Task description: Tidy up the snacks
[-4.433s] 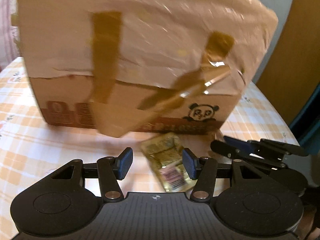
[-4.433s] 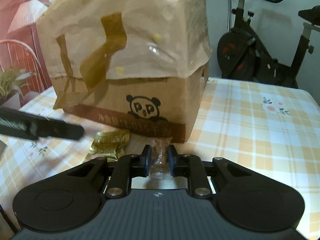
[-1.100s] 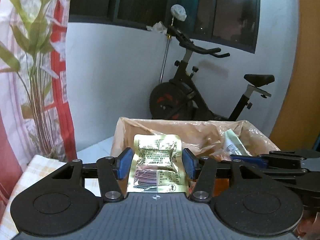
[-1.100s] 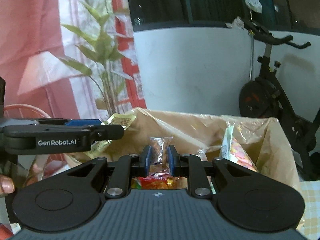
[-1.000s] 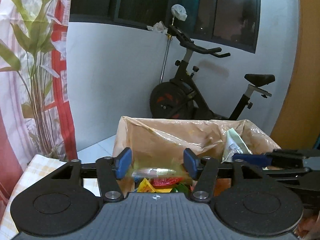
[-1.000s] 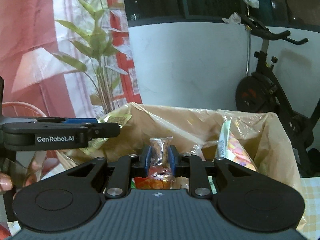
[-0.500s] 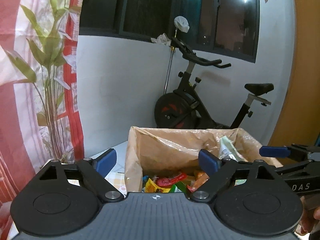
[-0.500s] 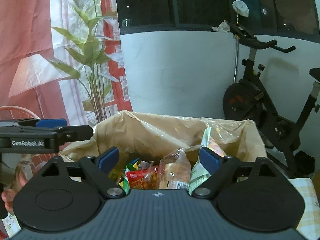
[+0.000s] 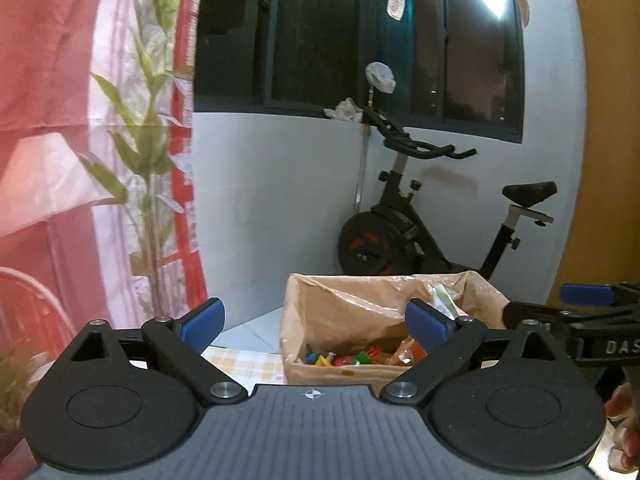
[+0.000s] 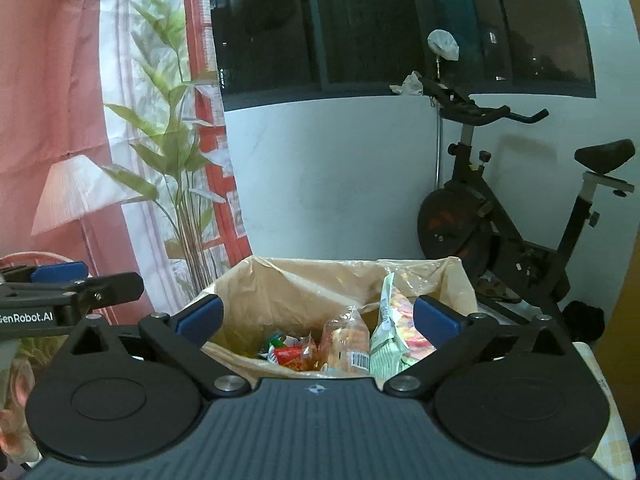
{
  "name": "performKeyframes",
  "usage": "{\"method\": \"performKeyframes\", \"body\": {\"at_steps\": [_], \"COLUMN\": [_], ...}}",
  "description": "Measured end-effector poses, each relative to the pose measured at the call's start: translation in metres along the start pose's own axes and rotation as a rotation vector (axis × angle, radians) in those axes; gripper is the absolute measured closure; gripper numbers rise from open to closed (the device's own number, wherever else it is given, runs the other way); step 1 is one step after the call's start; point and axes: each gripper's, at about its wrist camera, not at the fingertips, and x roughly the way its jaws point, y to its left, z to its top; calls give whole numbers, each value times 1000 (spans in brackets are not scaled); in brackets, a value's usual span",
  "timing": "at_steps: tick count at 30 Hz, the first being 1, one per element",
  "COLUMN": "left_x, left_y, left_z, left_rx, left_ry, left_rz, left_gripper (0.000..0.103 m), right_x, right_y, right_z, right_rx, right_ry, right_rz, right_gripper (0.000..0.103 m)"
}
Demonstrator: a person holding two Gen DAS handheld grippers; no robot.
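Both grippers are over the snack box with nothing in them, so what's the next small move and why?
Probably draw both back from the box toward the table to look for more loose snacks: left gripper and right gripper have jaws opening on nothing.

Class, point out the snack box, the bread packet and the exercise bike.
Snack box [image 10: 234, 298]: right wrist view, left wall.
Bread packet [image 10: 347, 340]: right wrist view, middle of wrapper.
Exercise bike [image 9: 370, 246]: left wrist view, flywheel.

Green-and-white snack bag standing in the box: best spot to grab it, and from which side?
Take the green-and-white bag by its top sealed edge, coming straight down from above. It stands nearly upright against the right wall of the box, its flat top poking above the other snacks, so that edge is likely the only free part; lower down, neighbours crowd it.
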Motion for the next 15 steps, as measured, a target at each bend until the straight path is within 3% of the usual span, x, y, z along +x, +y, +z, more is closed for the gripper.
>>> {"method": "performKeyframes", "body": {"at_steps": [5, 10, 15], "left_x": [-20, -33, -43], "left_y": [-2, 4, 2], "left_z": [1, 2, 5], "left_rx": [21, -10, -1], "left_ry": [-5, -6, -37], "left_rz": [59, 26, 28], "left_gripper": [5, 5, 5], "right_x": [-26, -45, -57], "right_y": [14, 21, 27], "right_z": [0, -1, 1], "right_rx": [-37, -31, -56], "right_ry": [-34, -51, -71], "right_rz": [-17, 36, 28], "right_gripper": [0, 0, 0]}}
